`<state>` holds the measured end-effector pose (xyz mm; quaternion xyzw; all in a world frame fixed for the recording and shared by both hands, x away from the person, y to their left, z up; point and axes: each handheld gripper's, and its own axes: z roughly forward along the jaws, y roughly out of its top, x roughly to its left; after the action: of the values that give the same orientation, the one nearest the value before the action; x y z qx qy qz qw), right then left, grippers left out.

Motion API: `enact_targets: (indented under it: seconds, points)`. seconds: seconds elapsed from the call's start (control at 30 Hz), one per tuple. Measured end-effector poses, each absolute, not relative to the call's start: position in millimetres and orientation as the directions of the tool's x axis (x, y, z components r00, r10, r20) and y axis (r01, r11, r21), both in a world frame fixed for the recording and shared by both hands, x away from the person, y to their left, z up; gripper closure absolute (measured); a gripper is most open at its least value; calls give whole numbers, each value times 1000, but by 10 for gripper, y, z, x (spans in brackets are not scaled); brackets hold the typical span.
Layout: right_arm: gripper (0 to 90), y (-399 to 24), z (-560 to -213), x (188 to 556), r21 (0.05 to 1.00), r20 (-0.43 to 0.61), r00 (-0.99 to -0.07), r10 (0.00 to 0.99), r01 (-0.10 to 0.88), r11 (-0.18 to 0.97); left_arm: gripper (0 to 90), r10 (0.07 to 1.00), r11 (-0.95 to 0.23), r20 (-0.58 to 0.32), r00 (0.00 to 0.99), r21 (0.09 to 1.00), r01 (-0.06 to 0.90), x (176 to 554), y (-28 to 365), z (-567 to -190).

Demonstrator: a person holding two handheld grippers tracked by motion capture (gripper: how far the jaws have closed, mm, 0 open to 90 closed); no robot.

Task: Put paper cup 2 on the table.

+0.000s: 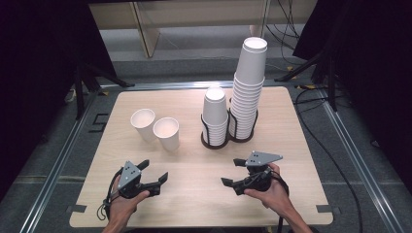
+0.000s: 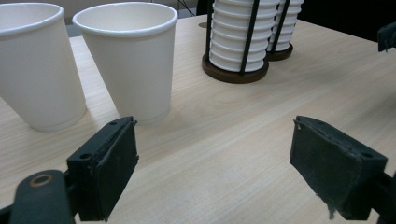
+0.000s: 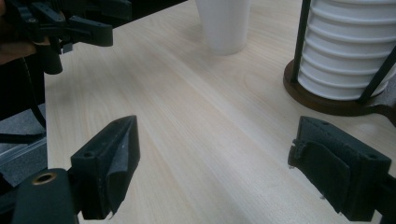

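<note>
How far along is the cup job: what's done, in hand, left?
Done: two loose cups stand upright left of the short stack and tall stack. In hand: nothing; left gripper and right gripper are open, empty, above the table. Left: probably more cups, as both stacks look full.

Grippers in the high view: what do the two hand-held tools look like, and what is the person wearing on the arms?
Both the left gripper and the right gripper are black, two-jawed, each topped by a grey three-cornered plate with small dark dots. A black cable trails from each toward the table's near edge. The jaws end in flat black pads. The forearms are bare, without sleeves.
</note>
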<state>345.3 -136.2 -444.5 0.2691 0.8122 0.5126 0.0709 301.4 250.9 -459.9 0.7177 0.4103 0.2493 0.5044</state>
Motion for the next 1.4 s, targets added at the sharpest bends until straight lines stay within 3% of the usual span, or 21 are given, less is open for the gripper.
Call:
enact_targets:
  seconds: [0.83,1.4]
  points:
    - [155,-1555,-4502,3217,879,173,-827,535,375,295,144,794,-174,-68,604,927,332,2758,2456,-4662]
    - [155,-1720,-4616,2944,831,102,-799,593,396,391,144,709,-231,-53,703,924,303,2563,2285,-4680]
